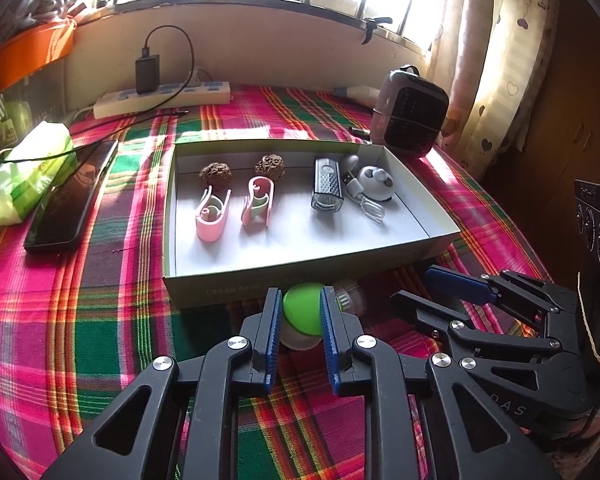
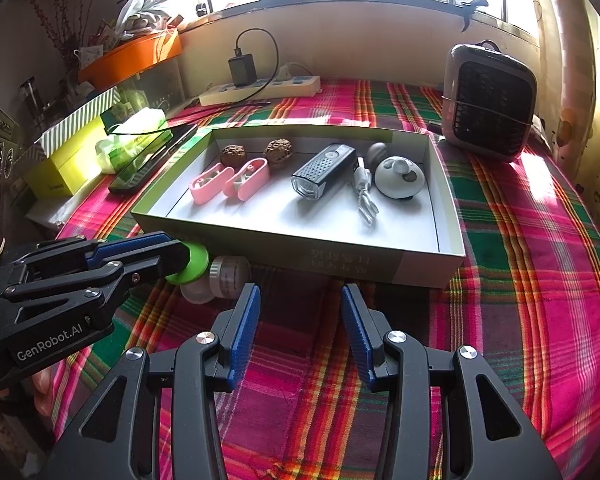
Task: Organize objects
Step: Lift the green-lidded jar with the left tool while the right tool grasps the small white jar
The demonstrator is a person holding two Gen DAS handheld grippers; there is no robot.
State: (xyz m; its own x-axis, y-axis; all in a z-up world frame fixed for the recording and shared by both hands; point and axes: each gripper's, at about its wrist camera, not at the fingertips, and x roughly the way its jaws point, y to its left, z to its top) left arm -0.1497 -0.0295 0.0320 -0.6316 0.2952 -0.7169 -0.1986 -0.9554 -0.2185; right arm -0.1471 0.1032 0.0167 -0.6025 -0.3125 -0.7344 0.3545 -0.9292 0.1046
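Observation:
A green-and-white round capsule (image 1: 302, 312) lies on the plaid cloth just in front of the shallow cardboard box (image 1: 300, 276). My left gripper (image 1: 300, 300) is shut on it, blue pads pressing its two sides; the right wrist view shows the same grip (image 2: 182, 258) on the capsule's green half (image 2: 194, 266). A small clear jar (image 2: 230, 274) lies right beside the capsule. My right gripper (image 2: 301, 292) hovers partly open over bare cloth before the box (image 2: 380, 266), with nothing between its fingers. The box holds two brown walnuts, two pink clips (image 1: 212, 216), a black lamp (image 1: 327, 186), a white cable and a white round gadget.
A black phone (image 1: 72, 196) and a green tissue pack (image 1: 28, 172) lie left of the box. A power strip with a charger (image 1: 160, 96) runs along the back wall. A small heater (image 1: 410, 114) stands at the back right. A yellow box (image 2: 66, 156) sits at the left.

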